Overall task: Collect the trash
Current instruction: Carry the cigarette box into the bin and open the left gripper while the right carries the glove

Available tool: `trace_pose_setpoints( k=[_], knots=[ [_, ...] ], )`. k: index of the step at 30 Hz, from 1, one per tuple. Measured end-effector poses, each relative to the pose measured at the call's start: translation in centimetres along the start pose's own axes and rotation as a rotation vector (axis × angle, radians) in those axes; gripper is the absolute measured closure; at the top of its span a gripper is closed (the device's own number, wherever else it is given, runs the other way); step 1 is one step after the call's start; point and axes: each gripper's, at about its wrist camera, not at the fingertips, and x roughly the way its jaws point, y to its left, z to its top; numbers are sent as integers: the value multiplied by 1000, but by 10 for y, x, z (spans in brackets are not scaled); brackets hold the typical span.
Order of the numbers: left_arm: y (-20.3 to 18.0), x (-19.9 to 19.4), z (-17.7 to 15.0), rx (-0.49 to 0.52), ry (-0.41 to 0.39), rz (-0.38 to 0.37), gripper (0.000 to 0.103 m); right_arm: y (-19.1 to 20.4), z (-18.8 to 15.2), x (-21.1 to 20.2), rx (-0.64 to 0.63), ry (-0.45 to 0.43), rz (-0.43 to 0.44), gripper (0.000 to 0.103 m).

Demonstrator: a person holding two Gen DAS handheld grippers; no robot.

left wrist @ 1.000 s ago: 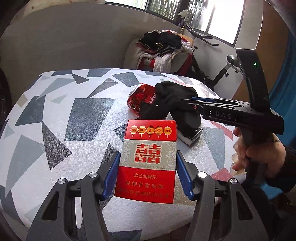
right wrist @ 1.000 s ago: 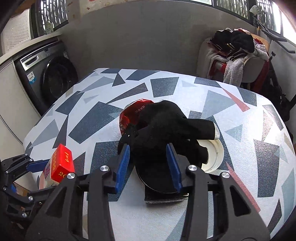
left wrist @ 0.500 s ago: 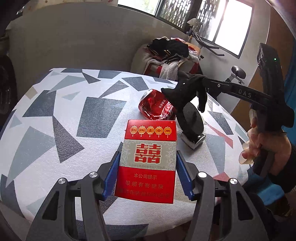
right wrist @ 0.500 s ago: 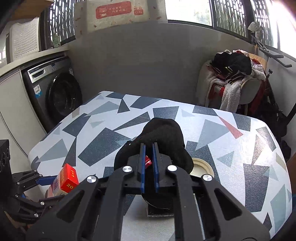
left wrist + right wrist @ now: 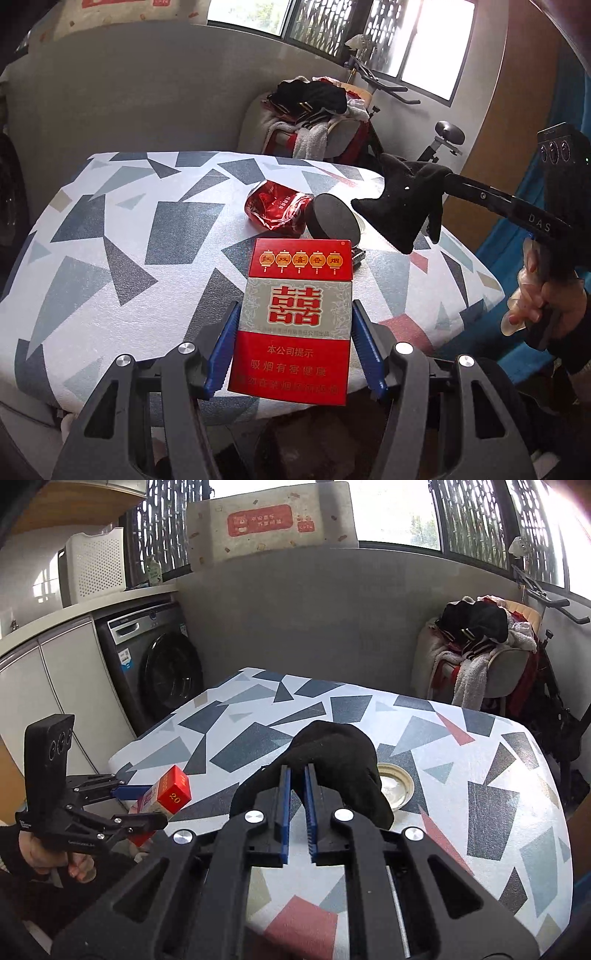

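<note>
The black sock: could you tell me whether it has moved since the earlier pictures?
Yes. The black sock has gone up and to the right, off the crushed red pack and black disc, and now hangs from the shut right gripper above the table.

We are lifting the black sock (image 5: 402, 206) off the table (image 5: 110, 258), pinched in our right gripper (image 5: 297, 775), uncovering the round black disc (image 5: 334, 221) that lay under it.
</note>
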Motion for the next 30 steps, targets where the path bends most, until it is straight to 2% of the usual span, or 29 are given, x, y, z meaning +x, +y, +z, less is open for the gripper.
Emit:
trace_pose_setpoints(
  k=[6,13,26,28,30],
  knots=[
    [-19,-17,-25,36,35,-17,46,12,-41,-38,-32,32,44,92],
    [-41,-19,-51,89,96,-38,46,21,-80,-65,-32,63,63,92],
    [-52,-9,-82,70,169,-95,45,41,-111,-63,-61,137,123,92],
    [-50,-11,-82,63,162,-97,35,44,-114,-60,-64,148,133,92],
    [-46,-14,-80,50,140,-88,30,48,-116,-57,-70,162,147,92]
  ],
)
